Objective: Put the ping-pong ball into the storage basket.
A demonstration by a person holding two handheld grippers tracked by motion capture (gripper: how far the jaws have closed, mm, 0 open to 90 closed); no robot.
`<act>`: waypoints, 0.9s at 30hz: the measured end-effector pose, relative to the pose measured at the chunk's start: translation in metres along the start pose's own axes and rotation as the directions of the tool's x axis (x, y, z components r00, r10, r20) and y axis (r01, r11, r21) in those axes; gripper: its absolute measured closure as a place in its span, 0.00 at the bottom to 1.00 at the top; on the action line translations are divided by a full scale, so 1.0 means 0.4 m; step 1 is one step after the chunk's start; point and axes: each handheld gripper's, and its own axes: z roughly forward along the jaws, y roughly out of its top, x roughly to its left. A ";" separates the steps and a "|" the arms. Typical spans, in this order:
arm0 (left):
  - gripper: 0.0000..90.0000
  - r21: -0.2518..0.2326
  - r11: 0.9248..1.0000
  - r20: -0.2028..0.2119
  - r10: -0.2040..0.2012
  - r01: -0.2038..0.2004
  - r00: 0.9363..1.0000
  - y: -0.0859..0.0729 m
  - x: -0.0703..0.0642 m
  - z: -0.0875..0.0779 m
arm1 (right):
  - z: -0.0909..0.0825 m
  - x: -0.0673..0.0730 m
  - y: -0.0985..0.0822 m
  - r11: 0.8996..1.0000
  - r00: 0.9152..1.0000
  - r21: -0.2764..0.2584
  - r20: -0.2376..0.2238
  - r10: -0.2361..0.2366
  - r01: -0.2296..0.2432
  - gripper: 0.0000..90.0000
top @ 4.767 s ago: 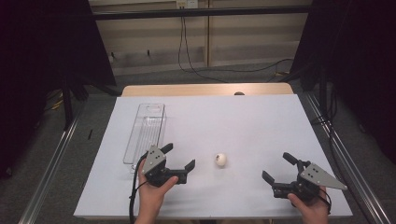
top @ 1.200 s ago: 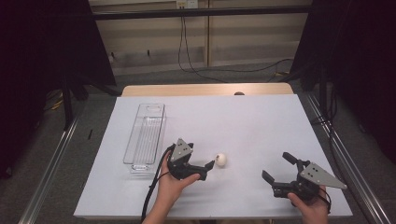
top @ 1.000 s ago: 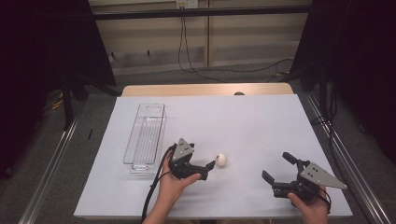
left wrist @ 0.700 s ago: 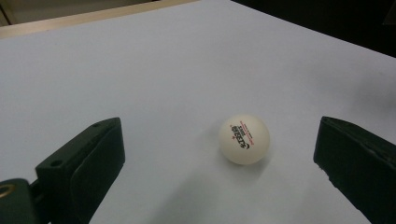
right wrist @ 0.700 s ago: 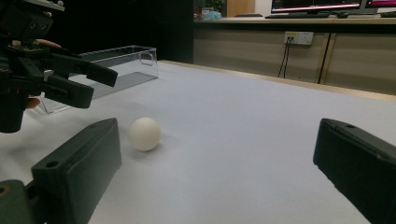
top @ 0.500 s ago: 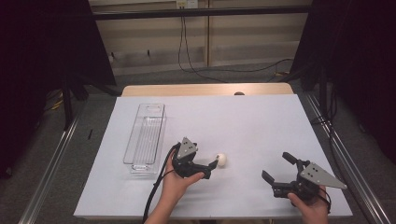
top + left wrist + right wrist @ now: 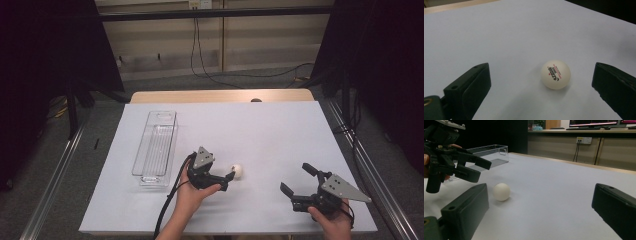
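Ping-pong ball (image 7: 555, 74) rests between the spread, empty jaws of the left gripper (image 7: 226, 178); centring it before closing gently should prevent rolling.

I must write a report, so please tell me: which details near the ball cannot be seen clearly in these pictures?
- Ball print: left gripper view, red and black letters too small and blurred to read.
- Clear tray contents: high view, too small to tell.
- Right claw tips: right gripper view, cut off by the bottom edge.
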 end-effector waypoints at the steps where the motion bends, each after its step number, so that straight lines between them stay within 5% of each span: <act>1: 0.03 0.000 1.000 0.000 0.000 0.000 1.000 0.000 0.000 0.000 | 0.000 0.000 0.000 1.000 1.000 0.000 0.000 0.001 -0.001 0.01; 27: 0.03 0.048 0.999 0.012 0.019 -0.020 1.000 0.012 -0.012 0.030 | 0.001 0.000 -0.001 1.000 1.000 0.000 -0.003 -0.003 0.003 0.01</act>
